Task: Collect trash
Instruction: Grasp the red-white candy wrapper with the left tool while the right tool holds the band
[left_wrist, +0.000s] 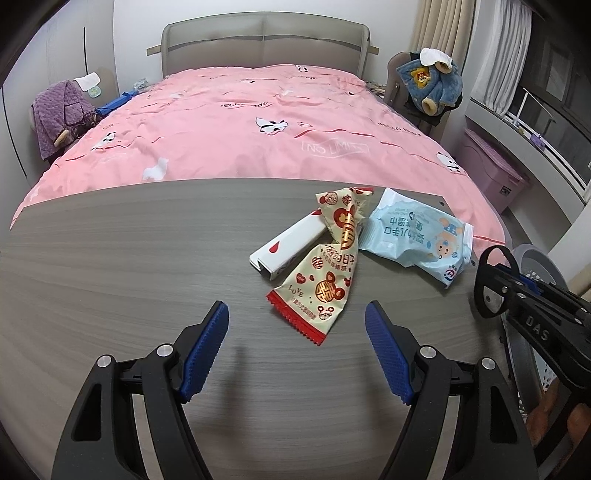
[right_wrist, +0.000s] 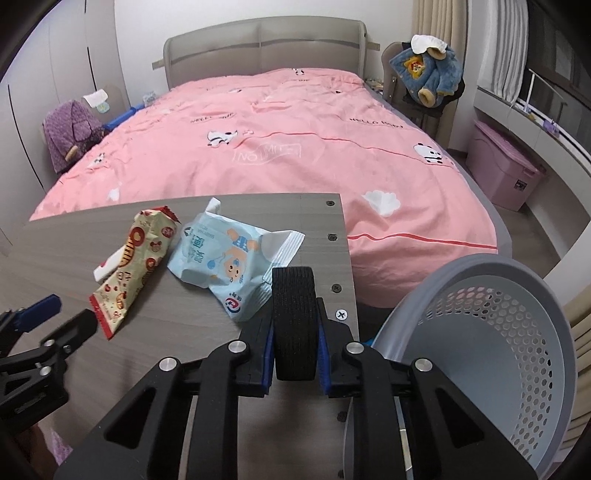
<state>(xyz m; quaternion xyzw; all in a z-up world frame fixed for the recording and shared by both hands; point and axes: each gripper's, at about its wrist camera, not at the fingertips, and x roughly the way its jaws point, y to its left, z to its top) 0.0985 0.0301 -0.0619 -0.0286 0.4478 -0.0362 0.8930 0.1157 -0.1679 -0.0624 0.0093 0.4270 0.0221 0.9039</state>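
The right gripper (right_wrist: 295, 354) has its jaws clenched on a black ring (right_wrist: 294, 314) at the desk's (left_wrist: 110, 277) right edge, beside the basket (right_wrist: 517, 332) meant for trash. The left gripper (left_wrist: 295, 350) hovers released near the cream wrapper (left_wrist: 325, 280).

Holding the left gripper (left_wrist: 297, 310) tilted steeply down over the near part of the tabletop (left_wrist: 129, 258), blue-padded fingers (left_wrist: 207, 343) spread wide apart. Holding the right gripper (right_wrist: 295, 325) likewise tilted down at the tabletop's right edge, fingers closed on a black ring (right_wrist: 294, 295), pads pressed against its two sides.
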